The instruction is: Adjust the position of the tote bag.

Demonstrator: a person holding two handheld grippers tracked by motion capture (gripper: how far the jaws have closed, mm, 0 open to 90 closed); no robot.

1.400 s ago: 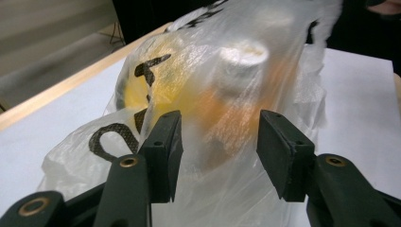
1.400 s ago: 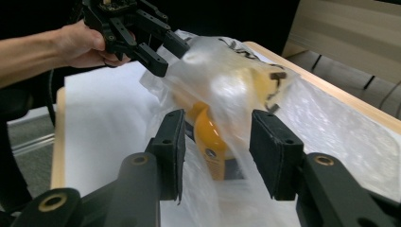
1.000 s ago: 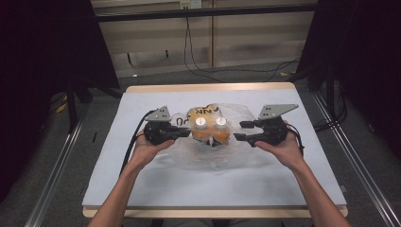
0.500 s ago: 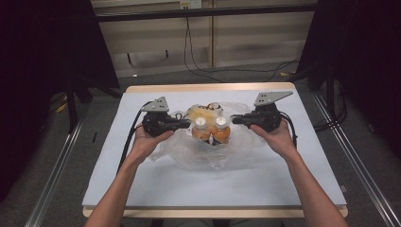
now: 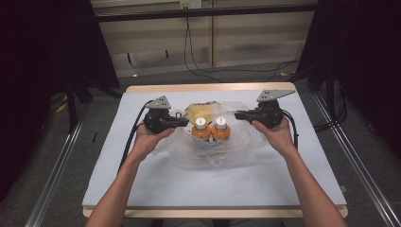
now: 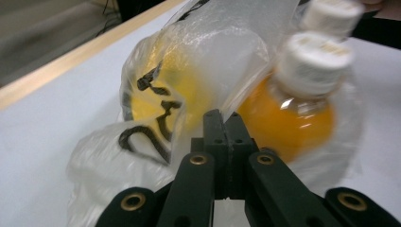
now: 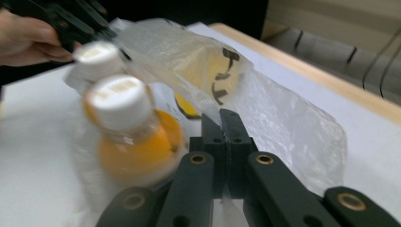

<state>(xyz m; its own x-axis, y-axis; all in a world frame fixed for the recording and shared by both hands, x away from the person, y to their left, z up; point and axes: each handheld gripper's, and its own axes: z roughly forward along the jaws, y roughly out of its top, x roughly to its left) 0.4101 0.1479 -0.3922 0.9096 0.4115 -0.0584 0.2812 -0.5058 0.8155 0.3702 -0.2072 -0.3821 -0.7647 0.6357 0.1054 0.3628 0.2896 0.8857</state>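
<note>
The left gripper [image 5: 185, 123] has its fingers [image 6: 213, 137] pressed together on the left edge of a clear plastic bag [image 5: 208, 146], which carries black lettering and lies on the white worktop [image 5: 142, 179]. Between the two sets of fingers, two bottles [image 5: 211, 128] of orange drink with white caps stand side by side inside the bag, just beyond each fingertip. The right gripper [image 5: 239, 114] has its fingers [image 7: 231, 137] clamped on the bag's right edge.
</note>
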